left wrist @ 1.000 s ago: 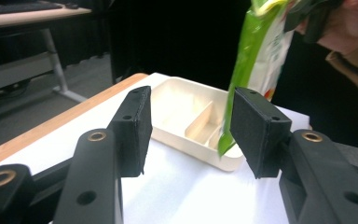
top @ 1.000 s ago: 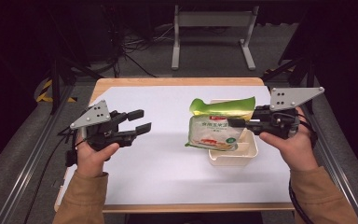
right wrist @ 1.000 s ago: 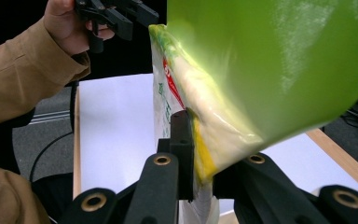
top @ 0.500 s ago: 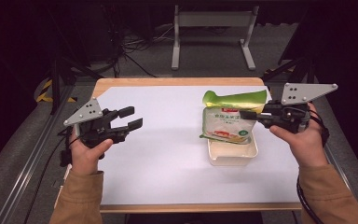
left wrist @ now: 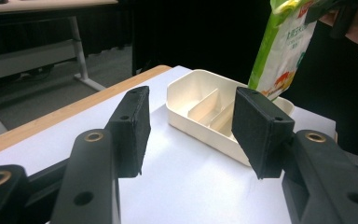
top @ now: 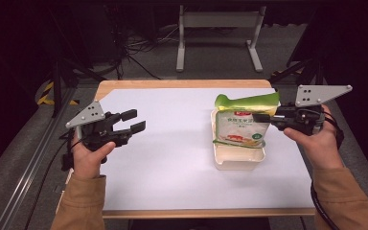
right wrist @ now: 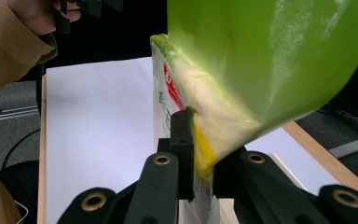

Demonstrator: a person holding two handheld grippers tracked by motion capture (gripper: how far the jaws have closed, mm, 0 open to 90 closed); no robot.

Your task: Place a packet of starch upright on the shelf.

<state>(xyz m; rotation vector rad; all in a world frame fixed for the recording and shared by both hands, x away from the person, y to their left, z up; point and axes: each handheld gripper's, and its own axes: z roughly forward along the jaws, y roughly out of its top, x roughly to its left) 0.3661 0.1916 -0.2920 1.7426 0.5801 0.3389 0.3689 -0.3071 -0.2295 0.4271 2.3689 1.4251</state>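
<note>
The right gripper (top: 263, 118) clamps the green pouch (top: 242, 125) above the white tray (top: 239, 160); the left gripper (top: 133, 121) gapes empty.

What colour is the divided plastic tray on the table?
Cream-white; the shallow divided plastic tray shows best in the left gripper view, sitting on the white table cover.

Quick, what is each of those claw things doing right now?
Left gripper: open, holding nothing.
Right gripper: shut on the green snack bag, over the white tray.
</note>
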